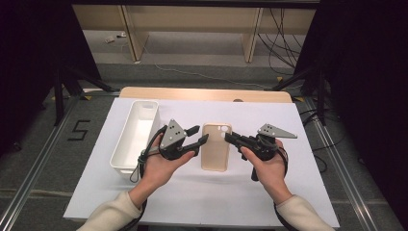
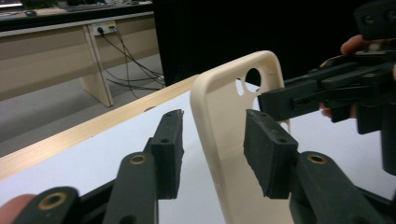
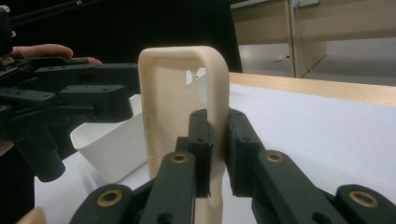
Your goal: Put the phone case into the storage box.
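A beige phone case (image 1: 215,147) with camera cut-outs at its far end sits between my two grippers over the white sheet (image 1: 192,197). My right gripper (image 1: 229,137) is shut on the case's right rim; in the right gripper view both pads press that rim of the case (image 3: 168,93). My left gripper (image 1: 200,134) comes in from the left. Its jaws straddle the left rim of the case (image 2: 224,121), with a gap showing between the outer pad (image 2: 168,144) and the rim, so it stands open.
A long white bin (image 1: 137,134) stands on the sheet just left of my left hand, also seen as the white bin (image 3: 107,149) behind the case. The wooden table edge (image 1: 202,94) runs along the far side. Floor, desks and cables lie beyond.
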